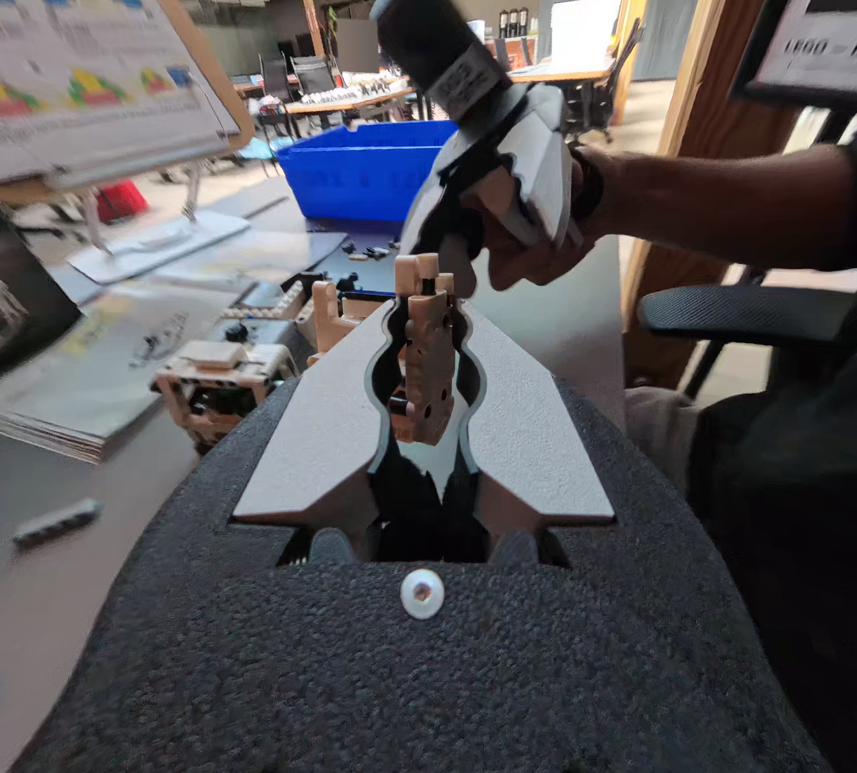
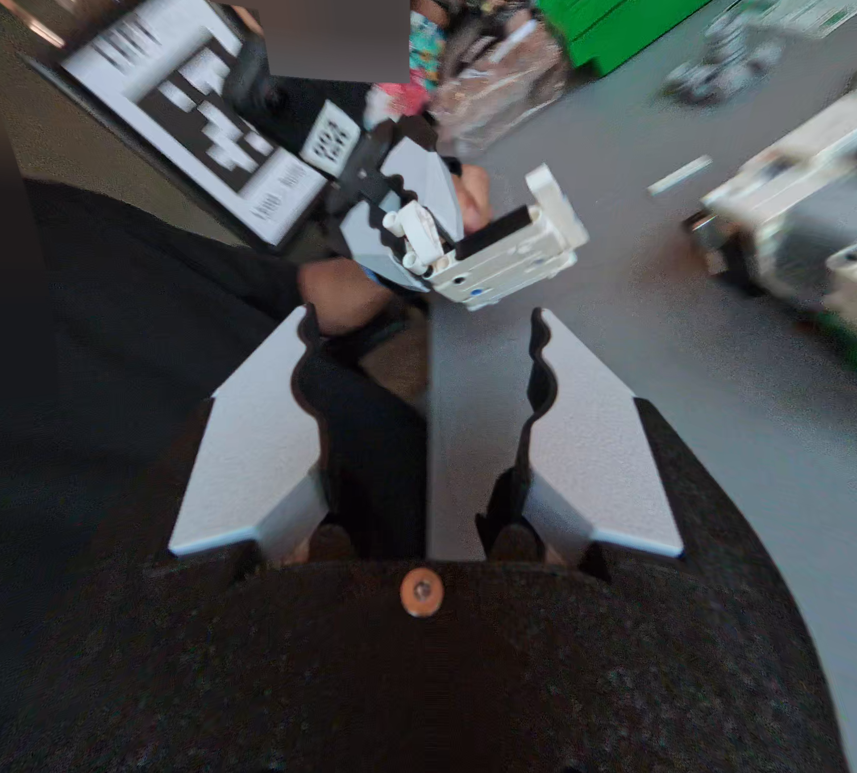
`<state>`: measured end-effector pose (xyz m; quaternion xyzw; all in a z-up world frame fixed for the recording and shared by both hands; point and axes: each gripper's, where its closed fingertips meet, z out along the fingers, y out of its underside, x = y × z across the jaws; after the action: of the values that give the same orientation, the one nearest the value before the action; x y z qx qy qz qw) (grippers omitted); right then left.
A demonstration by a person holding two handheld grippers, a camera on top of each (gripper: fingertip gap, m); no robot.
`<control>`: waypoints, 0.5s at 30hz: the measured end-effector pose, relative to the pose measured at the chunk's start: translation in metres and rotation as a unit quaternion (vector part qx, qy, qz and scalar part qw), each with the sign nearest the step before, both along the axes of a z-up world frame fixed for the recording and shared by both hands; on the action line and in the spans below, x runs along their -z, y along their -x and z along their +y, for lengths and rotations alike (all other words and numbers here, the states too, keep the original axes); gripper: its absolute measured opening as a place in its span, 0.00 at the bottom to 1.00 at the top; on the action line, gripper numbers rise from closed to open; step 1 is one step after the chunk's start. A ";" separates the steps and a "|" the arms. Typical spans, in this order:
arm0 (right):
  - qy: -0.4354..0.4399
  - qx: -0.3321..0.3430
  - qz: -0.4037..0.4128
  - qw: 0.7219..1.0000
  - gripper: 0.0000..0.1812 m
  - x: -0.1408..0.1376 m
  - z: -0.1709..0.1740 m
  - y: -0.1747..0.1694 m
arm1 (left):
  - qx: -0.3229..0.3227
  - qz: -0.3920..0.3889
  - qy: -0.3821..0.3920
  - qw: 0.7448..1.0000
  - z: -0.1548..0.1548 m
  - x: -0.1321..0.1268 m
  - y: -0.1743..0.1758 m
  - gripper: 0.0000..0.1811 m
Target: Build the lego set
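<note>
Tan lego sub-assembly [image 1: 429, 361] is sitting clamped in the left gripper [image 1: 424, 324], held above the table [image 1: 547, 333]. Empty, spread wide, the right gripper [image 2: 424, 324] is probably lining up to add a piece; next needs careful alignment.

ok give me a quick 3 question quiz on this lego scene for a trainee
1. True or false: the right gripper is shut on a brick.
2. What does the left gripper hold: A) a blue bin, B) a tan lego assembly, C) a booklet?
3. Fill in: behind the loose parts on the table stands a ____ bin.

Key: 1 false, its jaws stand apart and empty; 2 B; 3 blue.
</note>
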<state>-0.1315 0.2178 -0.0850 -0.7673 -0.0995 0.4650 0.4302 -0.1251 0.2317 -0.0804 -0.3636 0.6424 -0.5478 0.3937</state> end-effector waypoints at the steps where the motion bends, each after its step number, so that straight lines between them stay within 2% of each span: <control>1: 0.036 -0.027 0.103 0.994 0.53 -0.002 -0.003 0.006 | -0.013 -0.035 -0.054 0.998 -0.001 -0.003 0.000 0.10; 4: 0.073 -0.046 0.320 0.943 0.50 -0.008 0.001 0.012 | -0.047 -0.122 -0.165 0.978 -0.009 -0.010 0.001 0.10; 6: 0.077 -0.056 0.381 0.919 0.50 -0.010 0.002 0.019 | -0.058 -0.156 -0.190 0.968 -0.017 -0.012 0.002 0.10; 8: 0.070 -0.066 0.403 0.910 0.51 -0.014 0.002 0.025 | -0.065 -0.176 -0.193 0.963 -0.024 -0.014 0.002 0.10; 10: 0.061 -0.062 0.389 0.917 0.45 -0.011 0.003 0.029 | -0.070 -0.184 -0.196 0.961 -0.027 -0.014 0.002 0.10; 15: 0.044 -0.044 0.384 0.921 0.44 -0.012 0.004 0.026 | -0.080 -0.189 -0.208 0.956 -0.030 -0.015 0.001 0.10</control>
<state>-0.1571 0.2214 -0.0728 -0.5423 0.0600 0.7467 0.3804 -0.1257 0.2015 -0.0657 -0.2137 0.6244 -0.4276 0.6177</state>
